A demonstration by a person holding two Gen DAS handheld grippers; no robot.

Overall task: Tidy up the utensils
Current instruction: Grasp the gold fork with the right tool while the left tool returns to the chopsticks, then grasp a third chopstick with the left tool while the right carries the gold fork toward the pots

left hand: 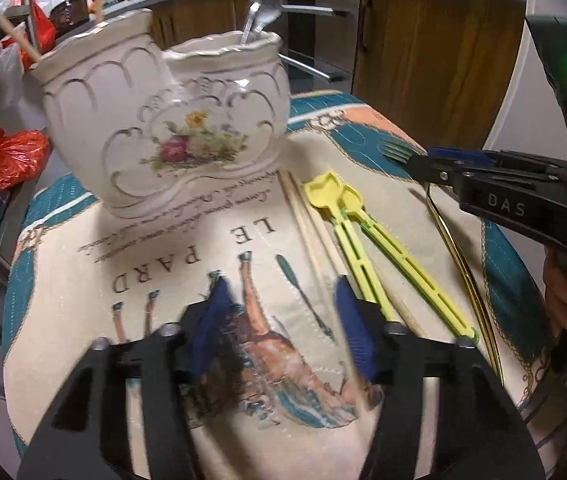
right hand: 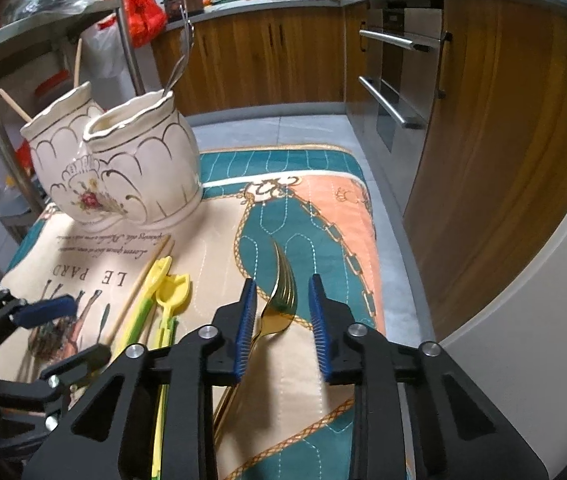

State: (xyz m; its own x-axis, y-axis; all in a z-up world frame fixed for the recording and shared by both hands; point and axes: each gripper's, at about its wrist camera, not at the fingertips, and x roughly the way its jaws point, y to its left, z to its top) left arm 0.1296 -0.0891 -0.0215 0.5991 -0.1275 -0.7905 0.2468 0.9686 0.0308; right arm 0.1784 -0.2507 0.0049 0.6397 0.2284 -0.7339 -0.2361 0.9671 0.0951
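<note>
A cream double-pot ceramic holder (left hand: 163,120) (right hand: 123,168) stands at the mat's far left, with chopsticks in one pot and a metal utensil (left hand: 251,20) in the other. On the mat lie two wooden chopsticks (left hand: 311,240) (right hand: 143,280), yellow training chopsticks (left hand: 363,236) (right hand: 167,296) and a gold fork (right hand: 279,300) (left hand: 397,152). My right gripper (right hand: 281,312) (left hand: 423,164) is open, its jaws on either side of the fork's head, just above the mat. My left gripper (left hand: 279,320) (right hand: 63,328) is open and empty over the mat's printed middle, left of the chopsticks.
The printed mat (right hand: 323,216) covers a small table. Wooden cabinets and an oven (right hand: 395,80) stand to the right, past a gap of grey floor. A metal rack with red bags (left hand: 3,160) is at the left. A counter with a sink runs along the back.
</note>
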